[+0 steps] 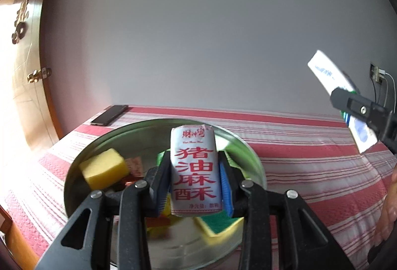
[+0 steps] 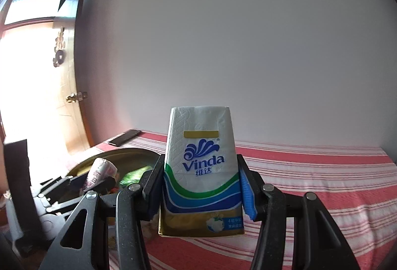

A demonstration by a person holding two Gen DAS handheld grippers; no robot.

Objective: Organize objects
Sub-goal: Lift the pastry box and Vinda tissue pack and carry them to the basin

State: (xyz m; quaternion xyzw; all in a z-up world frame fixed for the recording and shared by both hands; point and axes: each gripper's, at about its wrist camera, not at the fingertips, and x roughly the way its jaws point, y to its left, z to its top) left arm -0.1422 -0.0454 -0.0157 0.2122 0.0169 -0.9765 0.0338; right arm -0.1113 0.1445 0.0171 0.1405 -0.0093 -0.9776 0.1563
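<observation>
A: State the background.

B: I see a plain grey wall, a wooden door [image 1: 27, 86] at the left, and a cloth [image 1: 297, 145] with red and white stripes covering the surface. A dark phone [image 1: 109, 115] lies at the cloth's far left corner.

A: Report the left gripper.

B: My left gripper [image 1: 196, 180] is clamped on a white snack packet [image 1: 194, 170] with red characters. The packet stands upright between the blue pads [image 1: 225, 185], held in the air above a round metal tray [image 1: 82, 163].

A: Tray contents?

B: A yellow block [image 1: 104, 168] lies by the tray's left rim. Green and orange items lie under the packet; they are too blurred for me to name.

A: Report the right gripper.

B: My right gripper [image 2: 201, 193] is closed on a Vinda tissue pack [image 2: 201, 165]. The pack stands upright, pinched at its lower half and clear of the cloth. In the left wrist view it appears at the right edge, tilted, well apart from the tray.

A: Where is the tray in the right wrist view?

B: At the left, with the left gripper and its packet over it.
</observation>
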